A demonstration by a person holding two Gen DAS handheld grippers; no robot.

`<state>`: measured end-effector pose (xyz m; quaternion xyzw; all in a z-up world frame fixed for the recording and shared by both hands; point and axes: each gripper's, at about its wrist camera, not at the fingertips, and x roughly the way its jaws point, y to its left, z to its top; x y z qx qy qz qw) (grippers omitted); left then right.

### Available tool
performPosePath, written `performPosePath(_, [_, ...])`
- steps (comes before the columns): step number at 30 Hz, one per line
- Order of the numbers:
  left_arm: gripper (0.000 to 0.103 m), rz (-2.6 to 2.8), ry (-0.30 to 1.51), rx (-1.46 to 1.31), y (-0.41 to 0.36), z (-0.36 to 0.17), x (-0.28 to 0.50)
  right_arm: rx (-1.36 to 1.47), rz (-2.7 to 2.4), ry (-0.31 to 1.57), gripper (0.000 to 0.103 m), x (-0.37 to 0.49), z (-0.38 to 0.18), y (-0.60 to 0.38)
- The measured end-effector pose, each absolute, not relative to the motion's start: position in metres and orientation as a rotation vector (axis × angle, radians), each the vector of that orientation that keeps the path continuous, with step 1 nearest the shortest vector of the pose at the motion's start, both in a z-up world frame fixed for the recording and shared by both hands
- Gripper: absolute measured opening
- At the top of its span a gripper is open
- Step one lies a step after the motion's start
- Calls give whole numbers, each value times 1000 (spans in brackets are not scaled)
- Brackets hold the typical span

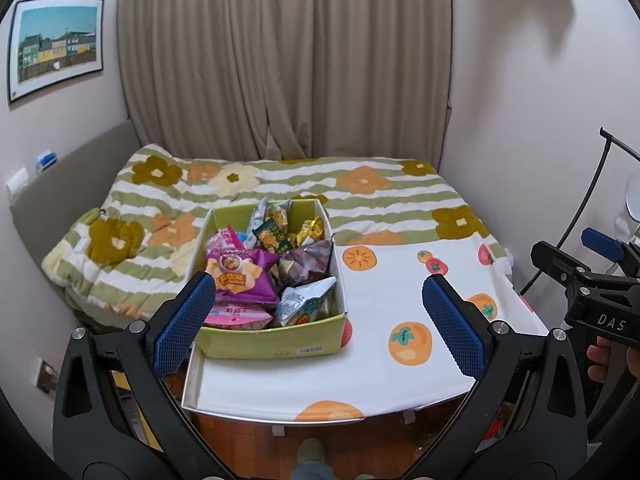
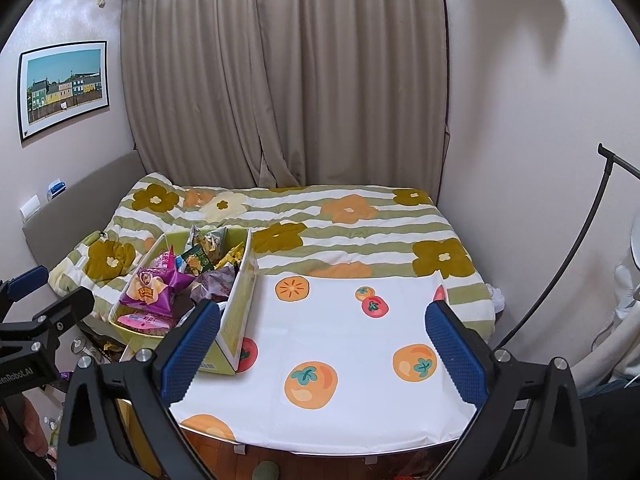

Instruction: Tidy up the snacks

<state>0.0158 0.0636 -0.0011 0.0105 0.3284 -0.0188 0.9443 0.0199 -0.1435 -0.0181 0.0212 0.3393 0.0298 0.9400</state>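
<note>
Starting with both the left gripper (image 1: 320,312) and the right gripper (image 2: 324,344) spread wide and empty, the topmost purple packet (image 1: 240,272) in the box (image 1: 272,344), just ahead-left of the left gripper, is best pinched lightly.

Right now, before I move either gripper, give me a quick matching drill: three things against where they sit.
Things:
1. snack box
2. purple snack bag
3. framed picture

Places:
A. on the left wall
B. inside the box
C. on the left side of the fruit-print tablecloth

Pairs: 1-C, 2-B, 3-A
</note>
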Motion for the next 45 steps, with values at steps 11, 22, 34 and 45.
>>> performPosePath(11, [103, -34, 680, 21, 66, -1, 17, 40, 60, 694, 102, 21, -18, -142])
performPosePath(22, [103, -31, 683, 27, 66, -2, 17, 43, 58, 694, 102, 21, -18, -143])
performPosePath(34, [103, -18, 682, 34, 68, -3, 18, 42, 61, 694, 102, 22, -19, -146])
performPosePath(45, [103, -4, 665, 43, 67, -4, 13, 41, 60, 691, 102, 22, -18, -146])
